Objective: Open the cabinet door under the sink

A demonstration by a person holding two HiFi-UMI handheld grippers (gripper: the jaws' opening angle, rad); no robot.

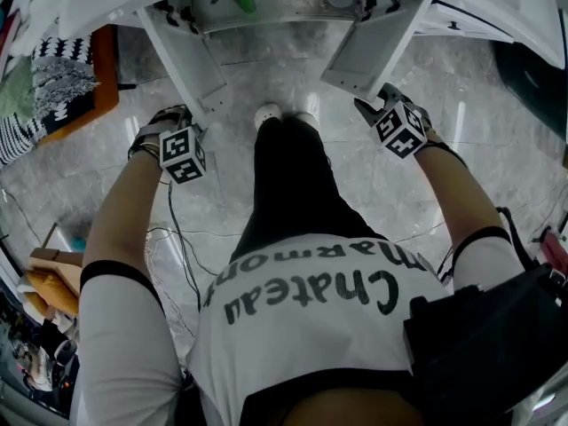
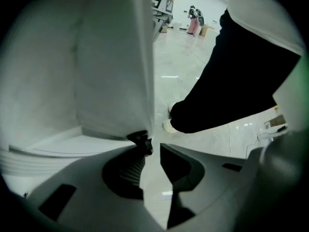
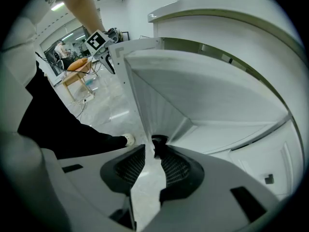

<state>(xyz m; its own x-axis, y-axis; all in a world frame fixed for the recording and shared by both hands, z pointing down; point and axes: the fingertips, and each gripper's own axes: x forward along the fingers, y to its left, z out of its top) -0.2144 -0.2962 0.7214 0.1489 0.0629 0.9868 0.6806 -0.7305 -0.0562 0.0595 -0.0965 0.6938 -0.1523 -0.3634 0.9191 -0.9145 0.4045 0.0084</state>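
Doors: under the curved white sink counter (image 1: 497, 11), the left white flat-panel cabinet door (image 1: 186, 65) and the right white flat-panel cabinet door (image 1: 373, 47) both stand swung out toward the person.
Left hand-held gripper (image 2: 153, 146): points down, jaws narrowed onto the left door's small black knob (image 2: 141, 141).
Right hand-held gripper (image 3: 153, 149): tilted down, jaws pinching the right door's small black knob (image 3: 158, 141).
Between the doors: white shoes (image 1: 268, 114) on the grey marble floor (image 1: 266, 60).

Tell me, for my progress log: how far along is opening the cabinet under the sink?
Done: the left door and right door already stand swung outward. In hand: the left gripper clamps the left knob, the right gripper the right knob. Left: perhaps swinging them wider, then letting go.
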